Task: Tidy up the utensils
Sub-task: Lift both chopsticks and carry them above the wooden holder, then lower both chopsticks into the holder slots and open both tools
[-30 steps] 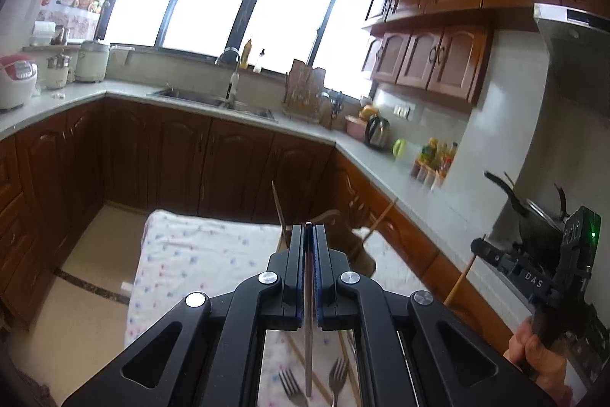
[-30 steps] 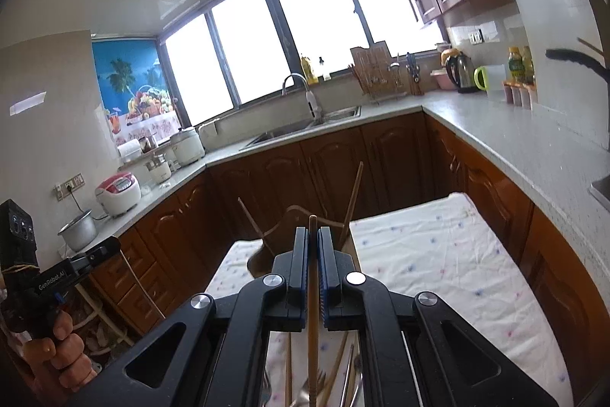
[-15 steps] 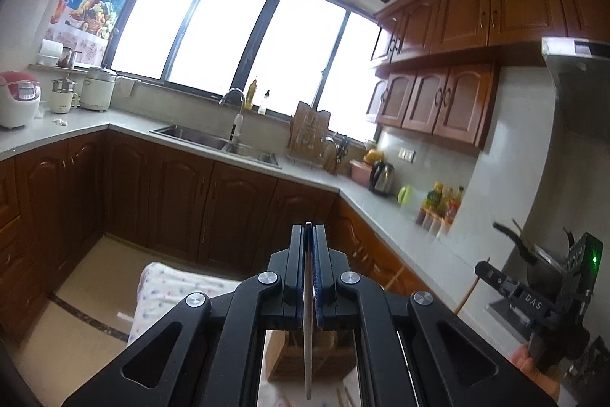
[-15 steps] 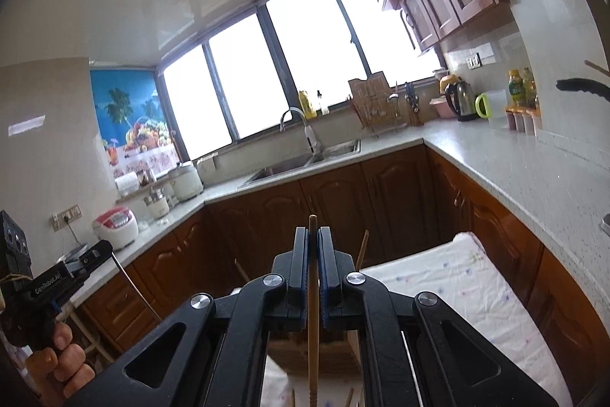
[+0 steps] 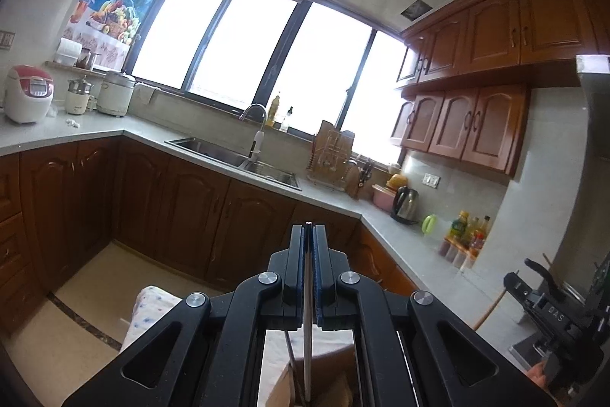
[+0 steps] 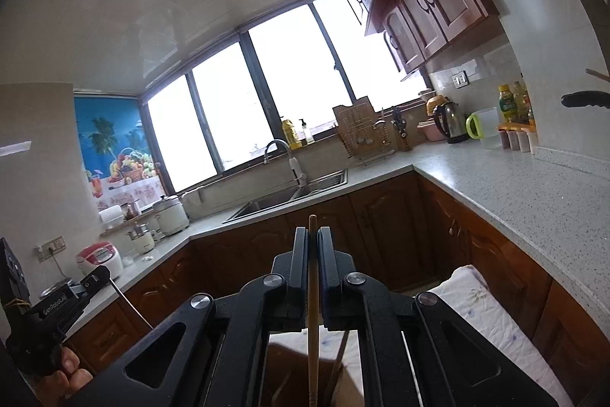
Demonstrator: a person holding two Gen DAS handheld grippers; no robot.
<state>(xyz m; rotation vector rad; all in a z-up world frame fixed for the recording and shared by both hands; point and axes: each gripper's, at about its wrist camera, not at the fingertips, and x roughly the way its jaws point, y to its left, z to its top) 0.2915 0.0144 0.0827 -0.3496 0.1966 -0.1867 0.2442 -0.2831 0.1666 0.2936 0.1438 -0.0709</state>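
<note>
My left gripper [image 5: 309,231] is shut on a thin metal utensil handle [image 5: 307,330] that hangs down toward a brown wooden holder [image 5: 328,380] below. My right gripper [image 6: 312,235] is shut on a wooden chopstick [image 6: 313,311] that points down into the same holder [image 6: 289,376], where another chopstick [image 6: 337,357] leans. Each gripper shows in the other's view: the right one at the right edge [image 5: 549,315], the left one at the lower left [image 6: 57,308]. Both are tilted up, so the utensil ends are hidden.
A cloth-covered table [image 6: 492,323] lies below, also showing in the left wrist view [image 5: 148,308]. Brown cabinets and a grey counter [image 6: 533,185] wrap around, with a sink [image 5: 236,155], kettle [image 5: 405,203] and bottles [image 5: 467,231]. A rice cooker [image 5: 26,92] stands far left.
Both grippers have tilted upward and risen with their utensils. The table and the forks on it have dropped out of view; the holder now sits at the bottom edge.
</note>
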